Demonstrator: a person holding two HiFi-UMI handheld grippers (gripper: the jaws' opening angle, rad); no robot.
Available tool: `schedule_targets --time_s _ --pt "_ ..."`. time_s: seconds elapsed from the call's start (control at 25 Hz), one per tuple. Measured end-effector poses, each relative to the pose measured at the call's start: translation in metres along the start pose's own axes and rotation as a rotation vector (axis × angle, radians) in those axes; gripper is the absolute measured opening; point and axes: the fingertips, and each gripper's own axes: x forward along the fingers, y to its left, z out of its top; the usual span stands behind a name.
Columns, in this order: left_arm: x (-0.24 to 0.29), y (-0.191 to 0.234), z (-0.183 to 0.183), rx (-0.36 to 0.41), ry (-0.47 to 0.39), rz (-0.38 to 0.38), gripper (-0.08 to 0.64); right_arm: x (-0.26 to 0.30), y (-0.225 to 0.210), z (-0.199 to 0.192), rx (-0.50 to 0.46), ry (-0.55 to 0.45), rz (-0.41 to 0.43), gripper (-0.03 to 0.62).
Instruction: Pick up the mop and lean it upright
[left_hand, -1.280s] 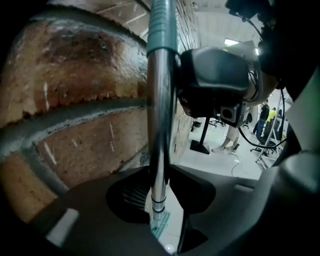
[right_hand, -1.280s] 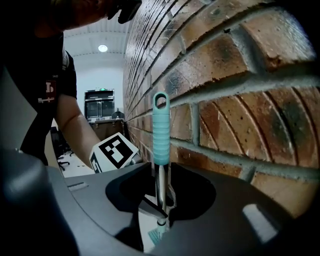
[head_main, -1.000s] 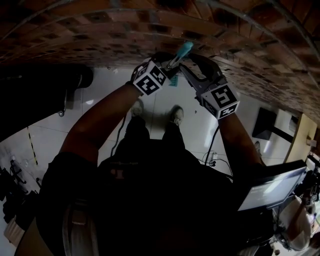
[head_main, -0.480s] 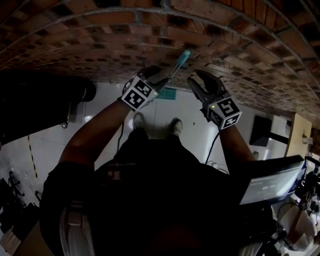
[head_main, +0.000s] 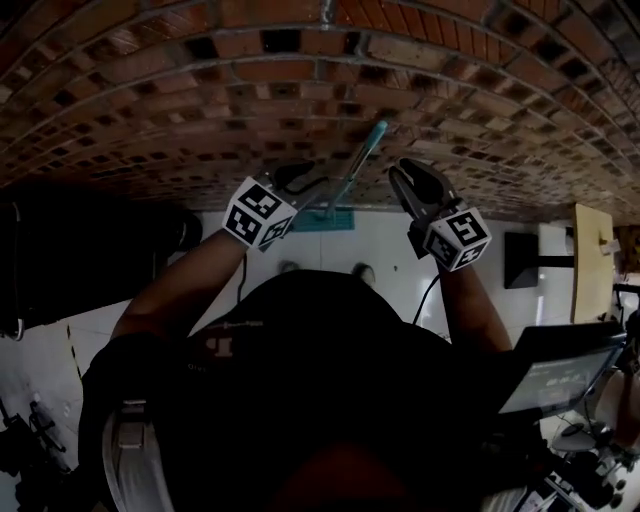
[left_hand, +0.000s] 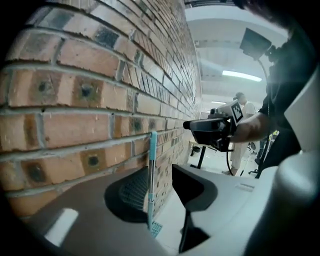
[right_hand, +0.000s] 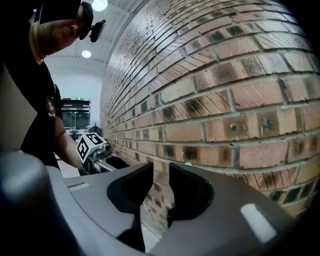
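right gripper (right_hand: 161, 172) raised, jaws just narrowed, empty | mop (left_hand: 151, 180) against wall (left_hand: 75, 90)

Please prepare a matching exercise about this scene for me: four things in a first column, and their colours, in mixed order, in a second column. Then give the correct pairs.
Things:
1. mop handle
2. wall
3. floor
4. person's shirt

Colours:
a. black
b. red-brown
c. teal
d. white

Pairs: 1-c; 2-b; 3-d; 4-a
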Motion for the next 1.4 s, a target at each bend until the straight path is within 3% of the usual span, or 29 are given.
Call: schedule_targets --time_s 0.36,0.64,0.92,1.4 --pt "-0.043 -0.038 0.076 -0.053 -0.217 -0.071 0.077 -0.049 0.018 0.03 0.032 -0.087 0.019 0.016" --pt "-0.064 -0.059 0.106 -0.141 -0.414 -0.054 -0.002 -0.074 0.013 0.03 0.094 -0.078 0.105 0.012" --pt "-0.056 -0.072 0.094 -0.144 -0.403 -0.005 -0.003 -0.071 0.01 0.025 0.088 -0.055 0.172 0.011" --pt "-0.058 -0.078 0.094 -0.136 -0.391 0.012 -0.003 -0.075 0.002 0.026 0.082 -0.051 0.169 0.011"
